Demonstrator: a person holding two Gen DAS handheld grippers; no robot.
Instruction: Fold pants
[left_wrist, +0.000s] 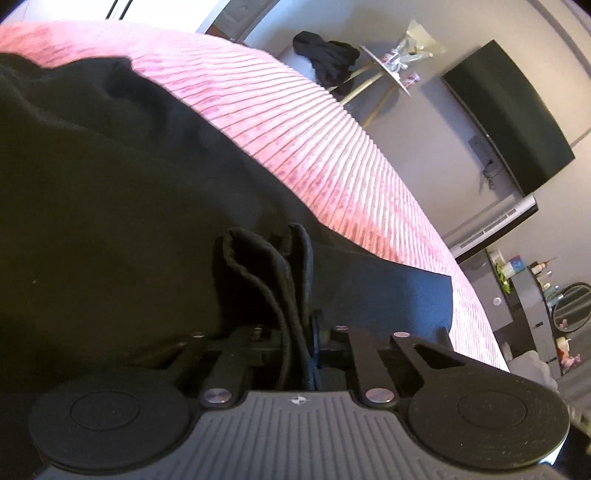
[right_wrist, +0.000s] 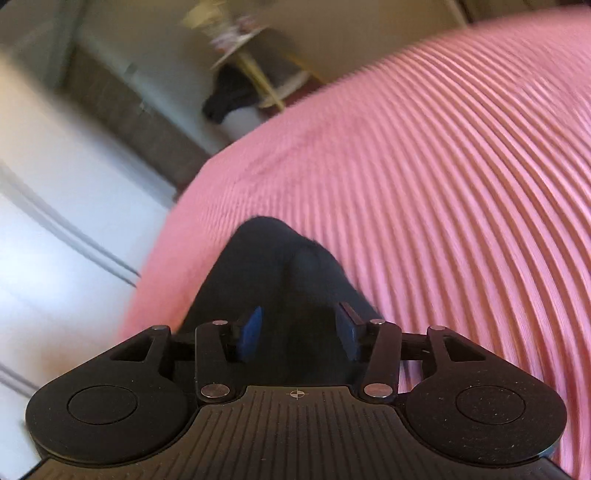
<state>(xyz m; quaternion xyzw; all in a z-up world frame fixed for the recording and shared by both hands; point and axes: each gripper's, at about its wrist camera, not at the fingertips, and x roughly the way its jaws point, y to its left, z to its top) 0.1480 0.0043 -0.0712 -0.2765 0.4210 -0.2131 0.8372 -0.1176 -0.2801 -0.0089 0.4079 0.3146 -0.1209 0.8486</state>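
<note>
- On the pink ribbed bedspread (left_wrist: 332, 147) lie the black pants (left_wrist: 110, 203), spread over the near left of the left wrist view, their cloth wrinkled and heaped toward the far left.
- Close to the left gripper (left_wrist: 301, 332), a bunched, hemmed edge of the pants stands up in folds and runs down between the fingers; the jaws are drawn together and pinch that cloth.
- Just right of that bunch, a flat flap of the pants reaches out over the bedspread to a straight edge.
- Seen from the right wrist, the right gripper (right_wrist: 301, 332) has its blue-padded fingers (right_wrist: 253, 332) standing apart, with a dark fold of the pants (right_wrist: 288, 273) lying between them; whether the pads press on it cannot be told.
- That fold rises to a rounded point on the bedspread (right_wrist: 424, 166), near its left edge.
- Beyond the bed, in the left wrist view, a small round side table (left_wrist: 388, 66) on pale legs carries clutter, with dark clothing (left_wrist: 325, 55) heaped just left of it.
- Farther right on the wall hangs a dark television (left_wrist: 517, 118); below it a low cabinet (left_wrist: 524, 306) holds bottles and small items.
</note>
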